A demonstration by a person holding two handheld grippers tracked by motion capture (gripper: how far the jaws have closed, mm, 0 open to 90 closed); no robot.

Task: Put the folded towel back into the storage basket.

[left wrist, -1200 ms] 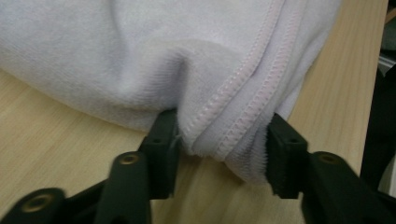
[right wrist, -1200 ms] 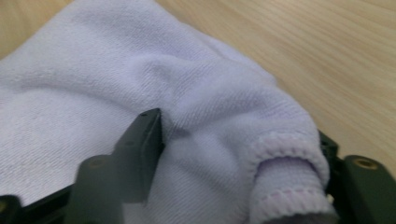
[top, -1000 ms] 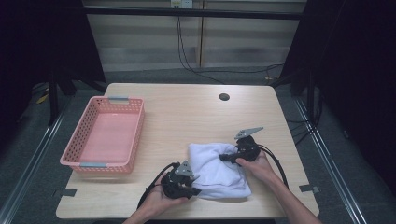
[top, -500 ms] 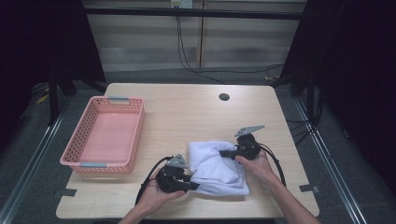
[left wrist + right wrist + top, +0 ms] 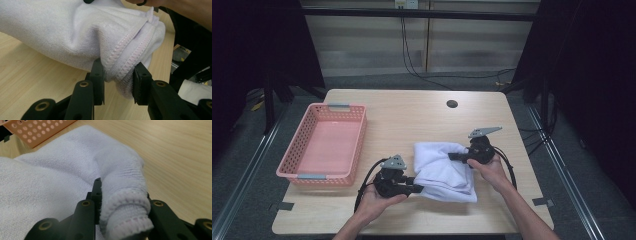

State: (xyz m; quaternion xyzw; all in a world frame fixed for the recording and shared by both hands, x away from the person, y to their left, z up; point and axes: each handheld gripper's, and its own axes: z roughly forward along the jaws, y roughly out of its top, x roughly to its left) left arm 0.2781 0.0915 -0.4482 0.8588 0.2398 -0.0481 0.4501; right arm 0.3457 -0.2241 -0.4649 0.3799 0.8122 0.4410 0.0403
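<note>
A white towel lies folded on the wooden table, near its front edge. My left gripper is shut on the towel's near left corner. In the left gripper view its jaws pinch the stitched hems of the towel, which hangs slightly off the wood. My right gripper is shut on the far right corner. Its jaws have just closed on a rolled fold of the towel, and cloth bulges between the pads.
A pink perforated basket stands empty at the table's left side, and its corner shows in the right gripper view. A small dark hole sits in the tabletop at the back. Cables trail from both grippers toward the front edge.
Both grippers have risen a little with the towel's corners, so the cloth is lifted at both ends. The left gripper has also drifted slightly left.
</note>
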